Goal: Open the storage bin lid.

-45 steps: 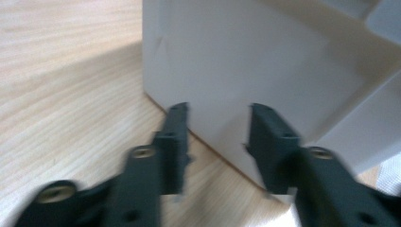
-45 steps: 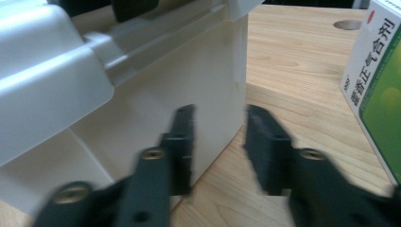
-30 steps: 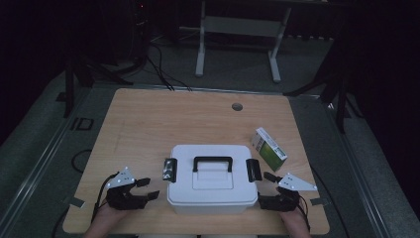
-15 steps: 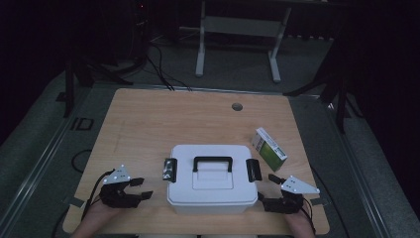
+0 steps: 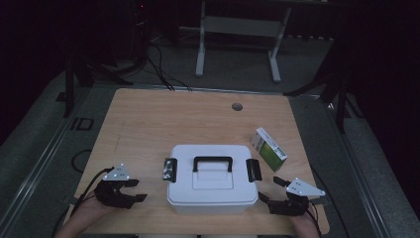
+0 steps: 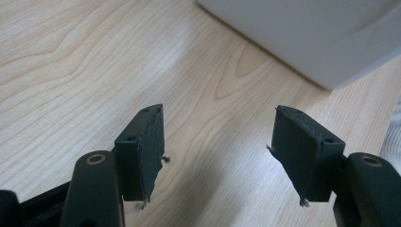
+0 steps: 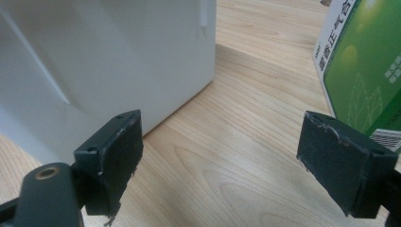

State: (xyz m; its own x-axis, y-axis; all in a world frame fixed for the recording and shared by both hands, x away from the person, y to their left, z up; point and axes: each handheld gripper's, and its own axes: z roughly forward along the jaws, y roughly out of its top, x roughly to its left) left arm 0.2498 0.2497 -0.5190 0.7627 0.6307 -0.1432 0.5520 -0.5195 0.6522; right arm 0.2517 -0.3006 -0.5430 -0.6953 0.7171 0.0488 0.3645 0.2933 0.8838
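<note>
A white lidded box with a black handle and black side latches stands near the table's front edge. My left gripper rests on the table to its left, jaws open and pointing at the box, with bare wood between them. The left gripper view has the open left gripper facing the box's corner. My right gripper lies to the box's right, also open. In the right gripper view the open right gripper sits between the box wall and a green carton, holding nothing.
The green and white carton lies on the wooden table just behind the right gripper. A small round grommet sits near the far edge. Stands and cables occupy the dark floor beyond.
My left gripper has edged a little to the left, away from the box. The right gripper has hardly moved. Both stay open.
</note>
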